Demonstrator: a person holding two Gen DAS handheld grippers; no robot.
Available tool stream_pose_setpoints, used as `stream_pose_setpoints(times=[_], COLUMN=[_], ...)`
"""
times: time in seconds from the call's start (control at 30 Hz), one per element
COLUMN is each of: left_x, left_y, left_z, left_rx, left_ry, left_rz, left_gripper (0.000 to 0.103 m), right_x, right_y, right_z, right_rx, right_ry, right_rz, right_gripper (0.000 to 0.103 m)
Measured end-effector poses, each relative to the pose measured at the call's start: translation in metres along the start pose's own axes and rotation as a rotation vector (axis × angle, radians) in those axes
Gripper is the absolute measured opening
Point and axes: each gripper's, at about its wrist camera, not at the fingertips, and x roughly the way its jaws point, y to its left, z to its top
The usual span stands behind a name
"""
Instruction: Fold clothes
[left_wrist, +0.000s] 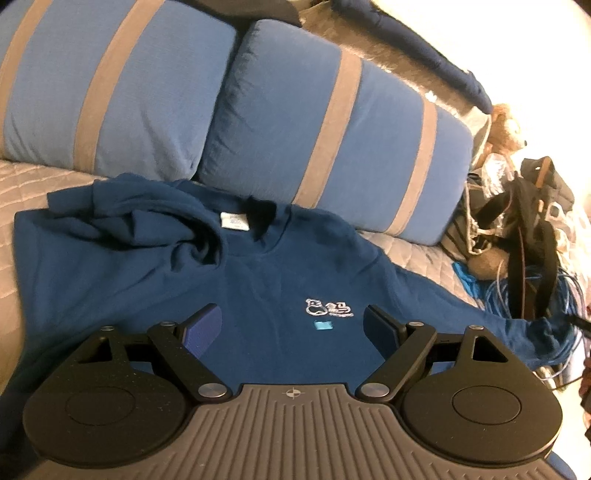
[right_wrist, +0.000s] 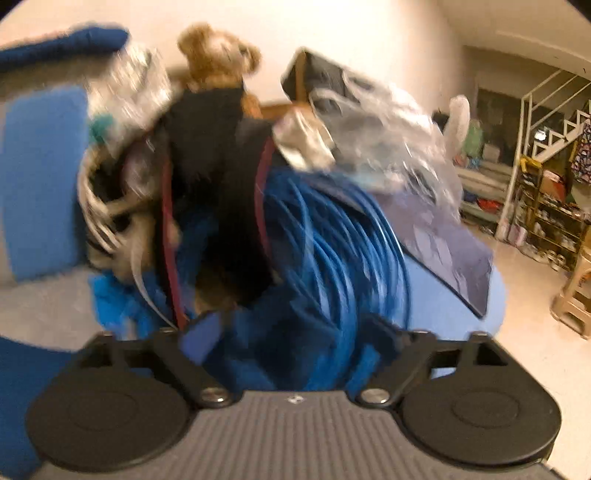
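One blue sweatshirt (left_wrist: 258, 266) spread flat, perhaps a bag (left_wrist: 532, 206) beside

A blue shirt (left_wrist: 258, 266) is spread on a grey quilted couch seat (left_wrist: 417, 247), flanked by cushions (left_wrist: 332, 129) and clutter (left_wrist: 517, 229).

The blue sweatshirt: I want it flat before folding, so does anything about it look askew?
Yes. The blue sweatshirt lies mostly flat on the quilted cover, but its left shoulder and sleeve are bunched into a rumpled heap beside the collar.
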Motion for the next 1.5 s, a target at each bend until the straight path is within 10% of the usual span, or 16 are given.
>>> stream_pose_setpoints(times=[0.57, 0.87, 1.5], left_x=[-0.006, -0.042, -0.089], left_y=[0.0, -0.013, 0.094], left_z=[0.001, 0.028, 0.099], left_rx=[0.012, 0.17, -0.018], left_ry=[-0.126, -0.16, -0.185], left_rz=[0.023, 0.171, 0.315], left_gripper=[0.085, 0.085, 0.084], right_x=[-0.127, -0.187, -0.218], right_y=[0.203, 0.301, 0.376], right_z=[0.037, 0.029, -0.063], right_rx=[-0.155, -0.19, -0.173], right_ry=[-0.116, -0.093, 0.12], right_rz=[0.49, 0.671, 0.845], right_gripper=[0.103, 0.103, 0.103])
